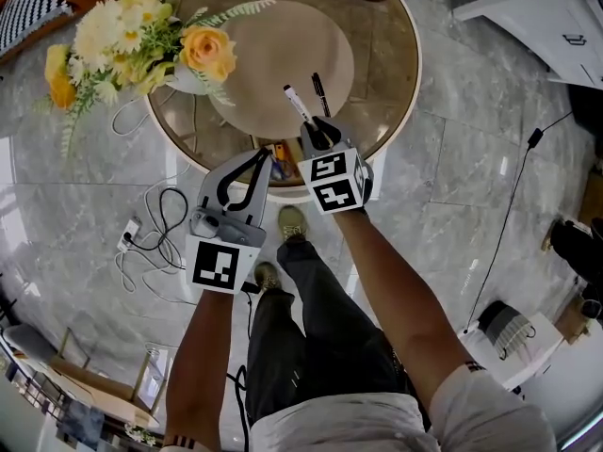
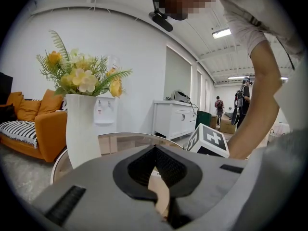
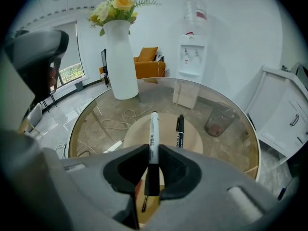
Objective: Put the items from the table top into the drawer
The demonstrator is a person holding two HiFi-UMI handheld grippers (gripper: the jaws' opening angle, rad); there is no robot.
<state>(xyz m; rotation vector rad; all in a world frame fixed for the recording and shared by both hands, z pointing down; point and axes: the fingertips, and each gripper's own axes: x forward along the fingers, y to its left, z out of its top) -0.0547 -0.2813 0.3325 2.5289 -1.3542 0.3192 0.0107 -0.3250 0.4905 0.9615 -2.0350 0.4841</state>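
Note:
A white marker with a black cap (image 1: 295,102) (image 3: 154,129) lies pointing away over the round glass table (image 1: 382,83). My right gripper (image 1: 317,133) (image 3: 153,150) is shut on its near end. A black marker (image 1: 320,92) (image 3: 179,131) lies just right of it on the glass, untouched. Under the table's near edge an open drawer (image 1: 280,166) (image 3: 143,196) shows pens inside. My left gripper (image 1: 261,154) (image 2: 154,149) sits at the table's near rim beside the drawer, fingertips together; I cannot tell whether anything is pinched.
A white vase of yellow flowers (image 1: 141,36) (image 2: 82,129) (image 3: 120,61) stands at the table's left. A clear glass cup (image 3: 219,119) stands far right on the table. Cables and a power strip (image 1: 151,229) lie on the marble floor at the left. My feet (image 1: 290,222) are below the drawer.

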